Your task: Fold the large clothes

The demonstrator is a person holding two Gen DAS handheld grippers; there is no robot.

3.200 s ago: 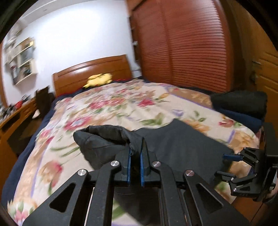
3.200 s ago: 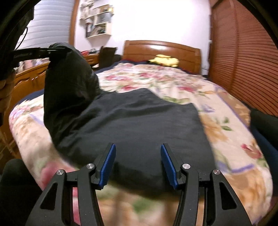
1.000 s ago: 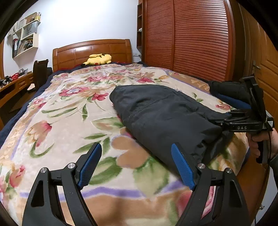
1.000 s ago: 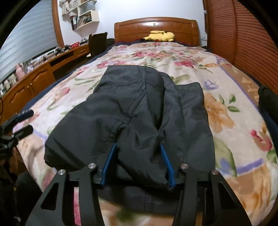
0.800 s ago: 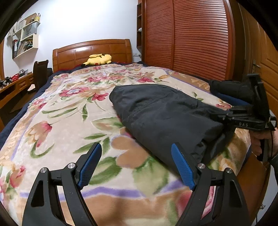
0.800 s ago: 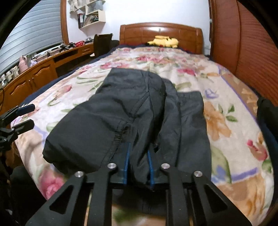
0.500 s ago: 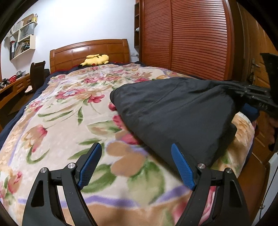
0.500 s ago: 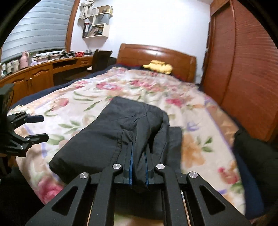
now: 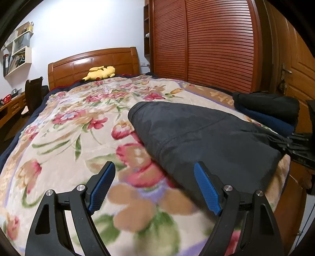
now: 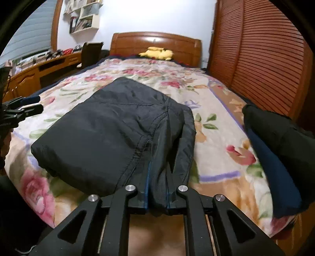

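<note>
the floral blanket [image 9: 65, 126] blurs into smears of colour nearest the left wrist camera; the near edge of the dark garment [image 9: 206, 137] is soft there too; the right gripper [image 9: 283, 144] shows only as black tips at that picture's right edge, the rest cut off; in the right wrist view the garment's gathered fold hides most of the blue pads [image 10: 146, 189]; the stacked dark clothes [image 10: 279, 149] run off the right edge, smeared; the left gripper [image 10: 29, 104] is cropped at the left edge; items on the wall shelf [image 10: 83, 15] are too small to tell
</note>
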